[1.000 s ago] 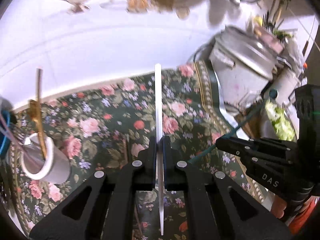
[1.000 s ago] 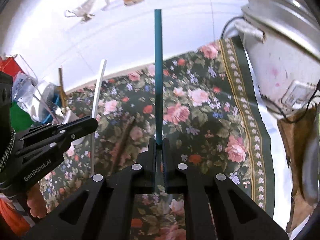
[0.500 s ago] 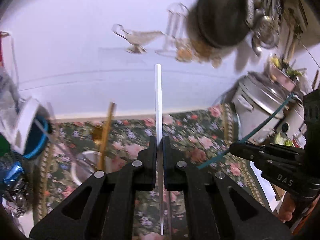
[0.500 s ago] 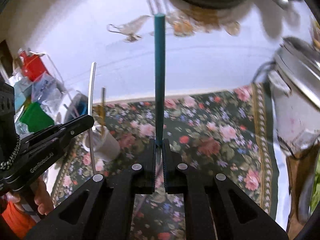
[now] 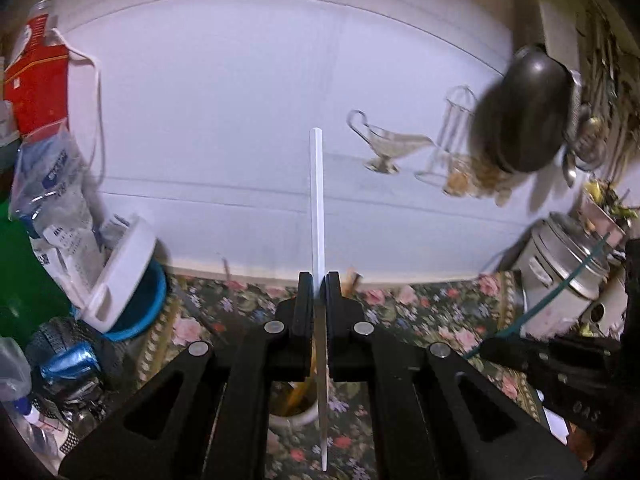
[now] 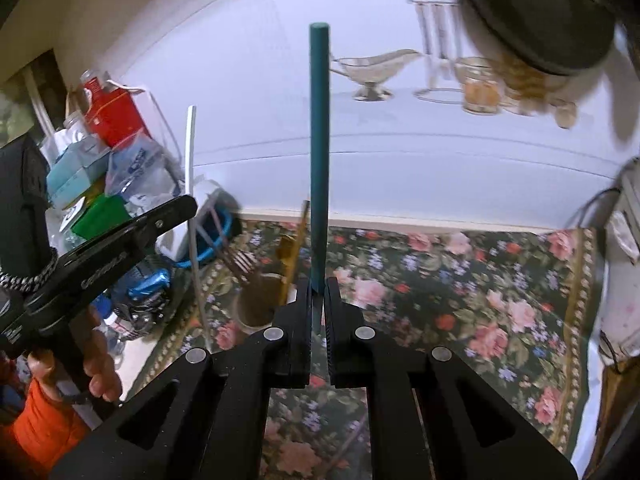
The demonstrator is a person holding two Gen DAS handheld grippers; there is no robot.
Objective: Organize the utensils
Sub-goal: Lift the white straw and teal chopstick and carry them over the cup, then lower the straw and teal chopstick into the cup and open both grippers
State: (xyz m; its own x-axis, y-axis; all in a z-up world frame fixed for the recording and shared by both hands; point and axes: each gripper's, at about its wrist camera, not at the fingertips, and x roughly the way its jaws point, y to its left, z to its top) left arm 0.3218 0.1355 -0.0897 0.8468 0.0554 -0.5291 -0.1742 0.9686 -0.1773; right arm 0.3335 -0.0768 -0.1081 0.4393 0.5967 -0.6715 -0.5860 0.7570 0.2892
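Left gripper [image 5: 319,280] clamps a white stick [image 5: 317,200], right gripper [image 6: 319,284] a teal stick [image 6: 319,140], above a cup [image 6: 256,300] holding a fork [image 6: 242,266] and gold utensil [image 6: 290,256].

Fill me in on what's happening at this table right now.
A person holds a gripper in each hand. The left gripper is shut on a white stick, the right gripper on a teal stick, both pointing up. A cup with a fork and gold utensil stands on the floral cloth.
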